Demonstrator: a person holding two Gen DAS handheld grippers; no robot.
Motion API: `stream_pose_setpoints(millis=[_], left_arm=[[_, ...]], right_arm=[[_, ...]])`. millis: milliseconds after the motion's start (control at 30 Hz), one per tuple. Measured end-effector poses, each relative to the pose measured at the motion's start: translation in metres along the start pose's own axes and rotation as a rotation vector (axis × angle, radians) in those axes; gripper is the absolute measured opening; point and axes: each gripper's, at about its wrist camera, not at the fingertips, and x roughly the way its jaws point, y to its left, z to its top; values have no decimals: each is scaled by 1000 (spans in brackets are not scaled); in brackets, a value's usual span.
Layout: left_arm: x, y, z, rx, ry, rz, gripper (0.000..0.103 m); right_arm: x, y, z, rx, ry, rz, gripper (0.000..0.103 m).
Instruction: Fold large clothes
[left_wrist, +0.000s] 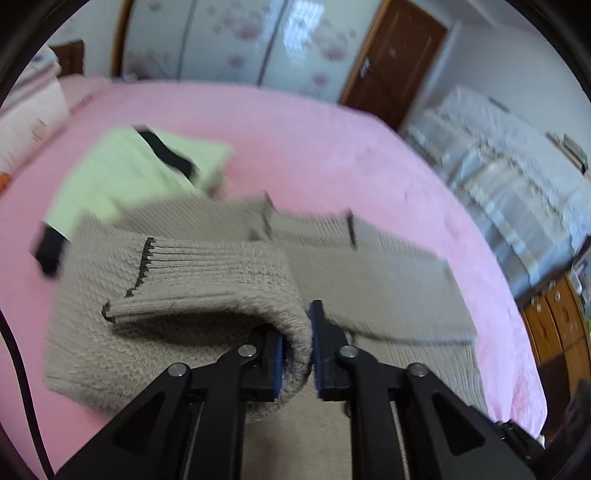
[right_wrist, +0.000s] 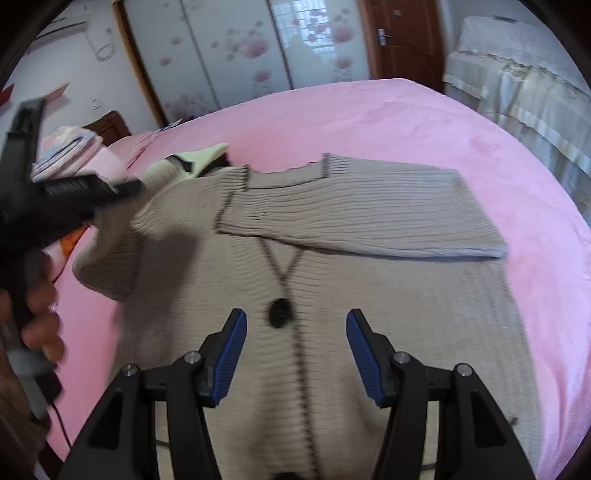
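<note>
Bedroom, pink bed (right_wrist: 369, 118) | beige cardigan (right_wrist: 332, 295) spread mid-bed, one sleeve folded across chest | my left tool (left_wrist: 297, 350) pinches the other sleeve cuff (left_wrist: 221, 273), probably to fold it inward | right tool (right_wrist: 295, 354) half-open, empty.

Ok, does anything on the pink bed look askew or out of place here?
Nothing damaged. The beige ribbed knit cardigan is mid-fold: one sleeve lies flat across the chest, the other sleeve hangs pinched in the left gripper. A pale green folded garment slightly overlaps the cardigan's far corner.
</note>
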Motion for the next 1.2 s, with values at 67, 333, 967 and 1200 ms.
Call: stream_pose_setpoints(millis=[67,333,967,1200], left_arm=[[33,-17,-17,-6,77,-22,37],[44,-27,-68,-3,32,22,56],[-67,146,-118,-156,-79,479,83],[-26,192,-93,-290,-45,438,83]], right_arm=[[-1,-27,-3,41,14,-15,56],[8,-80,-14,141,34,-5,57],[49,85,20,-326,30,104,56],[96,156,23,-646,-4,-47,56]])
